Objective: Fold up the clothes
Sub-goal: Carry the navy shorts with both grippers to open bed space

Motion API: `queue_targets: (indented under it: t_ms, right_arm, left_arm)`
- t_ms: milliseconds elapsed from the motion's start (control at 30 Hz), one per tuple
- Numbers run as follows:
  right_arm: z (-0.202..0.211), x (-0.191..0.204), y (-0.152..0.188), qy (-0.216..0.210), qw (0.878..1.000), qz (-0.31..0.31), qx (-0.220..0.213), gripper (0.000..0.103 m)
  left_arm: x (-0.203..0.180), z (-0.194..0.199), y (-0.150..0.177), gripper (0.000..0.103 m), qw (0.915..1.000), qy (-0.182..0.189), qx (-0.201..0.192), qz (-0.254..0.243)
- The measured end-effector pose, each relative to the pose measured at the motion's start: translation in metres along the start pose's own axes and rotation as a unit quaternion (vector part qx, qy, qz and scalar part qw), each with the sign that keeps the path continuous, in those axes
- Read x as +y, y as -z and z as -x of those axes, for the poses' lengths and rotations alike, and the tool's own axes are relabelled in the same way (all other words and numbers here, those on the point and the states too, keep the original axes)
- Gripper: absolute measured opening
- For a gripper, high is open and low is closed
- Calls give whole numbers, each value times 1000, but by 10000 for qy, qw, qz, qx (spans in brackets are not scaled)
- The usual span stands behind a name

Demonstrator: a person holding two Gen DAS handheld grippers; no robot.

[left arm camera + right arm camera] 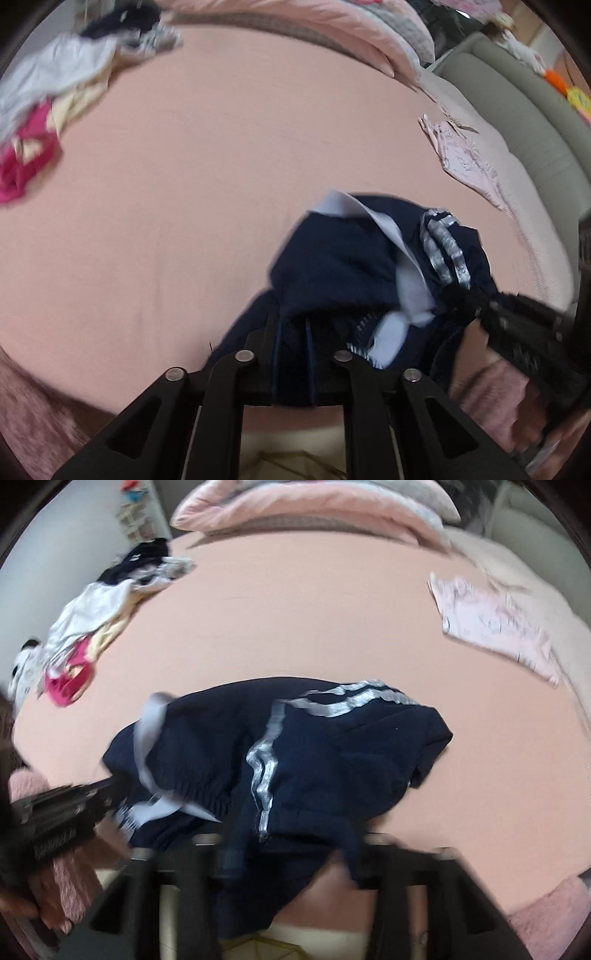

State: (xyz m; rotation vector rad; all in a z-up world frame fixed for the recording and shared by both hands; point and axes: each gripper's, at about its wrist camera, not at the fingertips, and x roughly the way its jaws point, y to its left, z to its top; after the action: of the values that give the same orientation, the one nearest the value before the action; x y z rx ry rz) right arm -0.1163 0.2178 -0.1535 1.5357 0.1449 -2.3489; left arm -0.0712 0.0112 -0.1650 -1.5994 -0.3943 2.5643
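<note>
I have the navy shorts (295, 753) bunched on the pink sheet (184, 184), just ahead of both sets of fingers. My left gripper (293, 354) is clenched on a pleat of the waistband; my right gripper (280, 853) has navy cloth running between its fingers, though blur hides whether it pinches. I judge the next job is spreading: draw both hands apart, low over the bed, until the striped (266, 760) side lies flat.

black gripper (295, 332), silver screws, pink fuzzy sleeve (491, 391)
</note>
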Motion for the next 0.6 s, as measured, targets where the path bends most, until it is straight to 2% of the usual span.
queue_targets:
  t_ms: [100,167,233,300,367,433,533,600]
  right_arm:
    - [13,-12,-16,456,9983,101,-352,17]
    - [26,-15,-28,646,9962,147,-565,17]
    - [44,-23,-35,804,9940,149,-721,17]
    - [70,-35,-35,993,9899,45,-1013,17]
    - [87,-46,-32,1265,9848,1,-1194,17]
    - [91,-59,-26,1533,9811,-103,-1174,17]
    - [74,-75,-16,1408,9866,-396,-718,17]
    - [63,-82,-4,1128,9911,-538,-465,18]
  left_arm:
    - [1,23,-26,7,9986,-107,-523,-11]
    - [-4,41,-44,7,9957,-327,-849,-175]
    - [-11,61,-63,7,9921,-255,-1171,-359]
    - [-21,87,-75,7,9834,-488,-1657,-561]
    - [-20,107,-80,7,9758,-718,-1975,-610]
    - [-3,117,-79,7,9779,-650,-1962,-307]
    - [11,98,-72,7,9886,-447,-1433,-126]
    - [15,81,-59,7,9930,-429,-1095,-87]
